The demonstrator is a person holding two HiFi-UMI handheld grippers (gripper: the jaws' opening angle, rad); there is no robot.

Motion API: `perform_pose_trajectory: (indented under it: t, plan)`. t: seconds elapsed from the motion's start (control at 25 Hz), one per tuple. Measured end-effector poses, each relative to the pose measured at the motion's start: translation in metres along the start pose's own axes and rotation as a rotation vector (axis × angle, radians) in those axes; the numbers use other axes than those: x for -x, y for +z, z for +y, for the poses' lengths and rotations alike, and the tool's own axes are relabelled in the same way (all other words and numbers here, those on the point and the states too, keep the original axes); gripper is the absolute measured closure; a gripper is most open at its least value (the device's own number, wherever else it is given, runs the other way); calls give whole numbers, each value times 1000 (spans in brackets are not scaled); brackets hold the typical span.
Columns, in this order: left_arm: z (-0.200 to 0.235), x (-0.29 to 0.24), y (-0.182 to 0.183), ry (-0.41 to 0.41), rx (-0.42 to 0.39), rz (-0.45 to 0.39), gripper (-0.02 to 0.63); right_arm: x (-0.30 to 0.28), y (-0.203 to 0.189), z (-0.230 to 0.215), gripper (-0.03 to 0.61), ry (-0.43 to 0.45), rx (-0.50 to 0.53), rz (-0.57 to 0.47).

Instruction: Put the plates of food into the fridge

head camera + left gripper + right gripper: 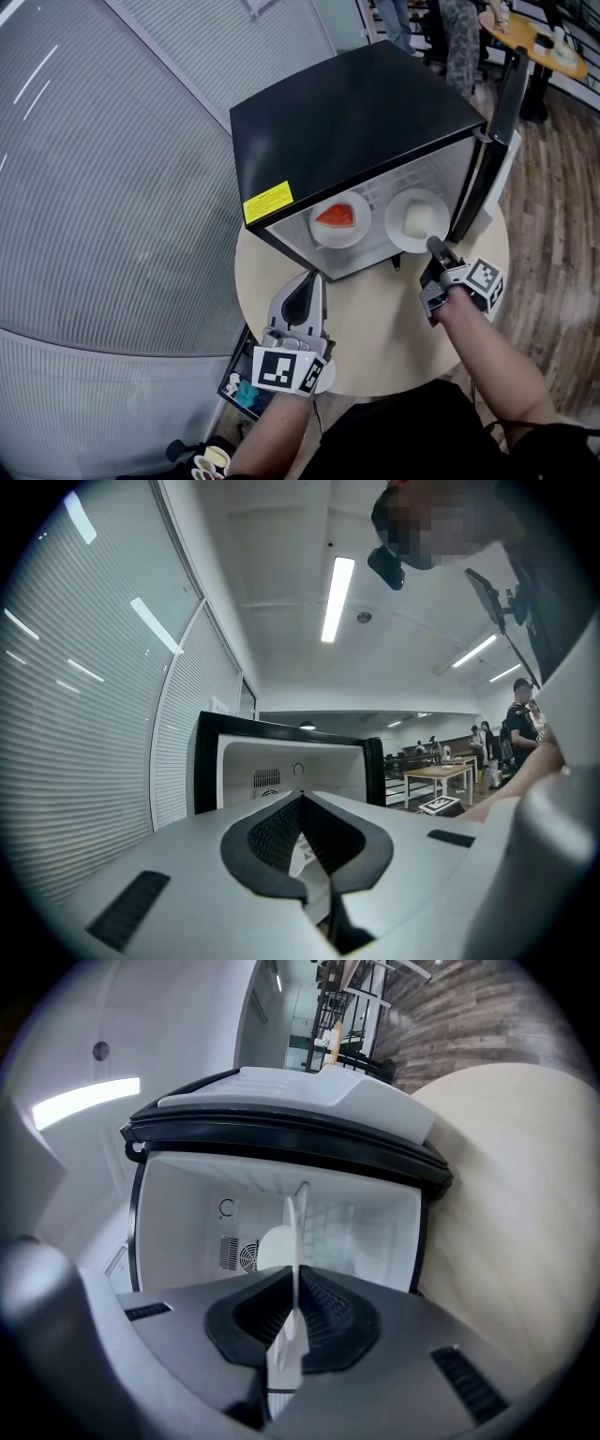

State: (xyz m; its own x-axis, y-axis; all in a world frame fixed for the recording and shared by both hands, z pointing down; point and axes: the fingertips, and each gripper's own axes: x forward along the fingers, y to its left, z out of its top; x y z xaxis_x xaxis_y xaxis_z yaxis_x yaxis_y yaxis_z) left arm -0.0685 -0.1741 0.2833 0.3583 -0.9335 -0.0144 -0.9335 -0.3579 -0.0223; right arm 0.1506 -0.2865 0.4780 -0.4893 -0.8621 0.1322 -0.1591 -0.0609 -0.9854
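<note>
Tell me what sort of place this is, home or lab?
Probably an open office or lab space, not a home: a mini fridge sits on a small round table, strip lights run overhead, and people stand near work tables behind.

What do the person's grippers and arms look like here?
The left gripper and right gripper each have pale grey wedge-shaped jaws, black ribbed pads and a cube of black-and-white square markers. Forearms are bare; dark clothing shows below.

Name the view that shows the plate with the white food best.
The head view: the plate shows nearly whole from above, white food on it. The right gripper view gives only its edge between the fingers; the left gripper view misses it.
</note>
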Motion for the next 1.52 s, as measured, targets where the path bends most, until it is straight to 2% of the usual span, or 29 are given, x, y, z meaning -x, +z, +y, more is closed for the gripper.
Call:
perform_pose_trajectory:
  t: [0.8,1.52]
  plan:
    - [13,-10,-31,42,29,63,609,-48,15,4,561,-28,-29,0]
    - [29,8,-35,116,20,77,609,-82,23,13,560,-22,-37,-2]
